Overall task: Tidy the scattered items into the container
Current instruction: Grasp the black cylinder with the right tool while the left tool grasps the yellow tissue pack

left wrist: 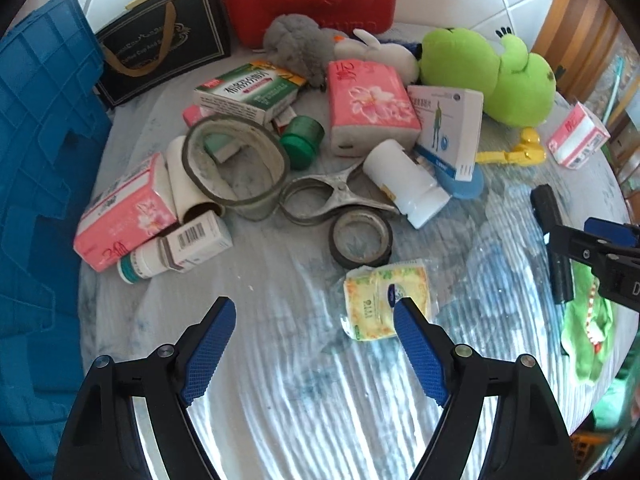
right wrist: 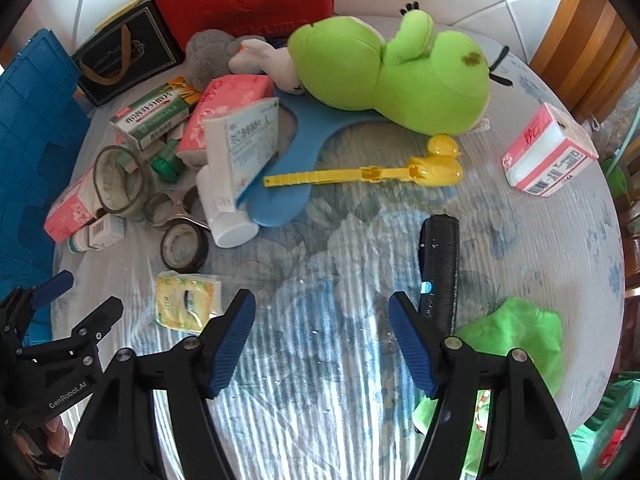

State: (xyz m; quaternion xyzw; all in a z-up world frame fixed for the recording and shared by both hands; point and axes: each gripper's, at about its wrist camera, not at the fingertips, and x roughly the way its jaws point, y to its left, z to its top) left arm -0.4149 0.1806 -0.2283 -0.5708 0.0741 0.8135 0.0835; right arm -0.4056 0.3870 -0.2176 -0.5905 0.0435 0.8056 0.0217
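A: How many pink tissue packs are lying on the surface [left wrist: 280,400]?

B: I'm counting three: one pink pack at the left [left wrist: 124,216] leaning by the cardboard tube [left wrist: 188,184], one in the middle [left wrist: 368,108], and one off alone at the right edge [right wrist: 548,152]. A single yellow tissue packet [left wrist: 384,300] is sitting nearest us.

A: Plush toys?

B: Three are lying at the back: the big green frog [right wrist: 392,76], a grey one [left wrist: 296,44], a white rabbit [right wrist: 264,60].

A: Rolls of tape?

B: Two are showing: the large ring [left wrist: 236,168] and the smaller dark roll [left wrist: 360,240].

A: And the container?

B: The blue crate [left wrist: 40,160] is standing at the left edge of the surface, beside the black gift bag [left wrist: 160,44].

A: The hands?

B: The left gripper [left wrist: 316,320] is hovering with its fingers [left wrist: 212,352] spread, nothing between them. The right gripper [right wrist: 322,316] is likewise spread and empty, its right finger just beside the black folded umbrella [right wrist: 440,264].
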